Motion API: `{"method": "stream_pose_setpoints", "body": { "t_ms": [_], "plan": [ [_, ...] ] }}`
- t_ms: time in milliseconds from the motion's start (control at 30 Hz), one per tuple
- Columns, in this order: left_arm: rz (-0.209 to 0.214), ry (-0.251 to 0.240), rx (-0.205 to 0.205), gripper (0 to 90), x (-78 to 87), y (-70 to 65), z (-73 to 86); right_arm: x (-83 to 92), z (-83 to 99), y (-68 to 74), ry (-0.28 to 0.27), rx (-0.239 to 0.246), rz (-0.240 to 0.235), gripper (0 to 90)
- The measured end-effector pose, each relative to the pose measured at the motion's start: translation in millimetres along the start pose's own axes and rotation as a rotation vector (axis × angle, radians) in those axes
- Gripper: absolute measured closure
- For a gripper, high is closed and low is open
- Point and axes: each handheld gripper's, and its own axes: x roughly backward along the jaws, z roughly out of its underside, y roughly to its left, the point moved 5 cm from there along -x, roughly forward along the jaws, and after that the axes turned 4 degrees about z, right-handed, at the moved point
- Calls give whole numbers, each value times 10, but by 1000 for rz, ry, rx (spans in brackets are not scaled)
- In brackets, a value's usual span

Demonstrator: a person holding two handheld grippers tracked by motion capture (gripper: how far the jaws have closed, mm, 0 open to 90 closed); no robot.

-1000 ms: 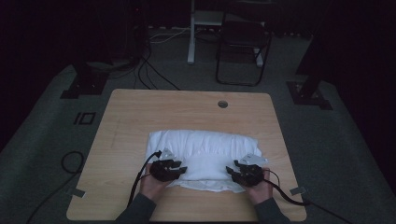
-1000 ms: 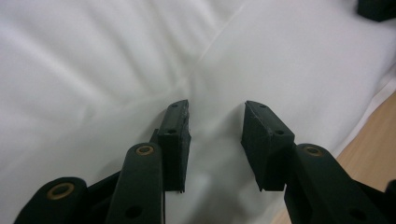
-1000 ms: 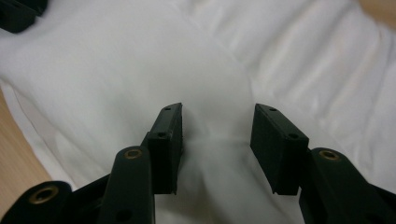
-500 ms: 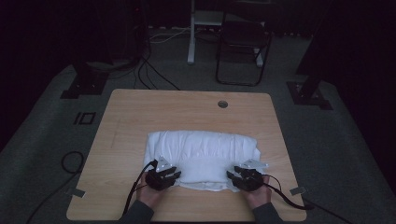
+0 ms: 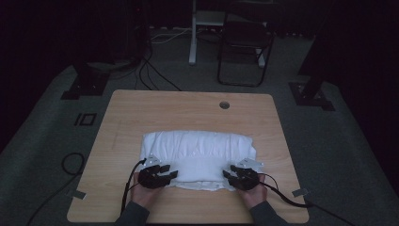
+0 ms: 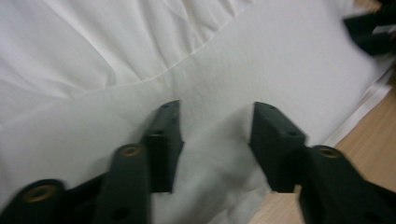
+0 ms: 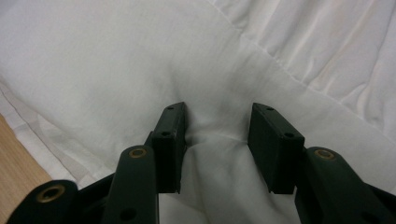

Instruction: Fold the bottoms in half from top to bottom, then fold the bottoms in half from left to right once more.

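Wooden surface (image 5: 141,113), rectangular, grommet hole at far edge. White folded cloth (image 5: 197,148) lies across its near half, hem toward the person. Left claw (image 5: 170,173) at the cloth's near left corner, hand low, jaws just opened, standing apart over fabric. Right claw (image 5: 227,172) at the near right corner, jaws part-closed, a fold bunched between them.
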Motion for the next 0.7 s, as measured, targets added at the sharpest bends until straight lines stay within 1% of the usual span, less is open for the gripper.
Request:
{"method": "stream_pose_setpoints", "body": {
  "t_ms": [33, 67, 100, 133, 167, 233, 267, 333, 367, 400, 500, 567, 600, 700],
  "plan": [
    [-28, -30, -3, 434, 55, 25, -54, 1, 2, 1, -1, -1, 1, 558],
    [-65, -61, -6, 383, 106, 68, -107, 0, 3, 2, -3, -2, 0, 558],
    [-116, -80, -3, 336, 150, 126, -150, 1, 4, 2, -3, -3, 0, 558],
    [-153, -93, 8, 292, 178, 188, -183, 1, 5, 1, -4, -3, -1, 558],
    [-174, -96, 23, 257, 191, 249, -201, 1, 5, 1, -5, -3, -1, 557],
    [-215, -73, 58, 181, 177, 372, -193, 1, 7, 2, -6, -3, -1, 557],
    [-234, -59, 65, 173, 155, 425, -170, 1, 7, 2, -7, -2, -1, 557],
    [-279, -3, 81, 172, 97, 526, -96, 0, 9, 0, -10, -2, -1, 557],
    [-275, 15, 98, 170, 68, 562, -61, 1, 10, -1, -11, -1, -2, 557],
    [-281, 23, 102, 162, 52, 590, -36, 1, 11, -3, -11, 0, -3, 557],
    [-316, 35, 92, 146, 32, 628, -17, 2, 12, -7, -12, 2, -8, 557],
    [-350, 51, 77, 127, 22, 654, 0, 2, 13, -10, -12, 2, -11, 556],
    [-372, 63, 78, 97, 15, 679, 13, 2, 13, -11, -12, 2, -12, 556],
    [-414, 90, 86, 38, 10, 752, 47, 3, 14, -12, -13, 2, -14, 556]
  ]
}}
